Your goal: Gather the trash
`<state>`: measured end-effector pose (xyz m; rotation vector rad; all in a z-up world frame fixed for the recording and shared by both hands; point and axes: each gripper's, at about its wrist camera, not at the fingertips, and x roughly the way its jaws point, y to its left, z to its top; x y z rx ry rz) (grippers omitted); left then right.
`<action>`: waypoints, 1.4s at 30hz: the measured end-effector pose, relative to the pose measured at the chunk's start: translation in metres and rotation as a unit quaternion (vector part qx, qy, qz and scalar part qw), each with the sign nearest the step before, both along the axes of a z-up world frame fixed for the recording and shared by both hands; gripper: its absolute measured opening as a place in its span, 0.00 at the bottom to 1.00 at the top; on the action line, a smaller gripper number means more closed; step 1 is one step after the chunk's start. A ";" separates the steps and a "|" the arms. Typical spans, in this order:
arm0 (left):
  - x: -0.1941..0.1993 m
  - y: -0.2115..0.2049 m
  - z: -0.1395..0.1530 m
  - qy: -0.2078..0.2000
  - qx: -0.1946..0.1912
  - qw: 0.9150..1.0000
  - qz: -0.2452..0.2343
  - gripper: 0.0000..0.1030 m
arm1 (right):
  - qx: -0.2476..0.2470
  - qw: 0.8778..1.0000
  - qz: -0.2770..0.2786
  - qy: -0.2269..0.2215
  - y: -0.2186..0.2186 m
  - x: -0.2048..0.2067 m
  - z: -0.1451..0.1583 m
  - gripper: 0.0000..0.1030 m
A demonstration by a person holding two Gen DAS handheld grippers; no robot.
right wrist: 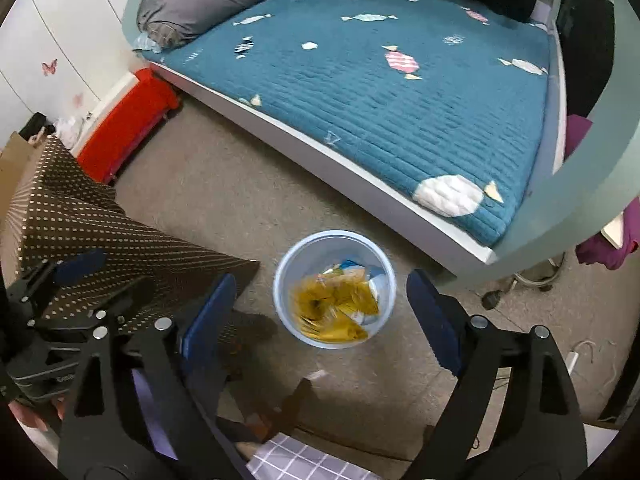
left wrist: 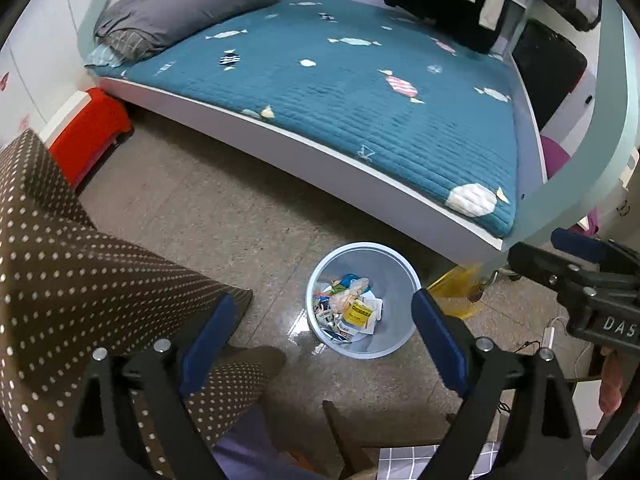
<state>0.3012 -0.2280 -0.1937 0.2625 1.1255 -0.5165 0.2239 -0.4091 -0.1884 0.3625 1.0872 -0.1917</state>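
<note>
Both the left gripper point(left wrist: 324, 316) and right gripper point(right wrist: 316, 312) spread their fingers wide, empty, framing the bin point(left wrist: 394, 264); only the right view catches a blurred yellow wrapper point(right wrist: 332, 308) inside.

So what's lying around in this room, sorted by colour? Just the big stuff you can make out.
Blue: 2, the waste bin and the bed cover
Red: 1, the stool
Grey: 1, the pillow
Brown with white dots: 1, the cloth
Yellow: 1, a blurred wrapper in the bin
Total: 6
</note>
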 end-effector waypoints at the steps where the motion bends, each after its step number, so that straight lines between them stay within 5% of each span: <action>1: 0.000 0.003 0.001 0.000 -0.002 1.000 0.001 0.85 | -0.002 1.000 0.003 0.003 0.002 -0.001 0.000 0.83; 7: -0.011 0.012 0.008 -0.002 -0.017 1.000 0.004 0.86 | -0.013 1.000 0.009 0.009 0.016 -0.016 0.002 0.83; 24: -0.101 0.089 0.065 -0.065 -0.097 0.991 0.059 0.86 | -0.063 0.991 0.001 -0.119 0.082 -0.128 0.072 0.83; 34: -0.168 0.145 0.114 -0.145 -0.096 0.981 0.089 0.86 | -0.090 0.968 0.031 -0.234 0.132 -0.182 0.128 0.88; 42: -0.221 0.172 0.156 -0.219 -0.097 0.965 0.107 0.86 | -0.121 0.936 0.055 -0.326 0.165 -0.221 0.165 0.92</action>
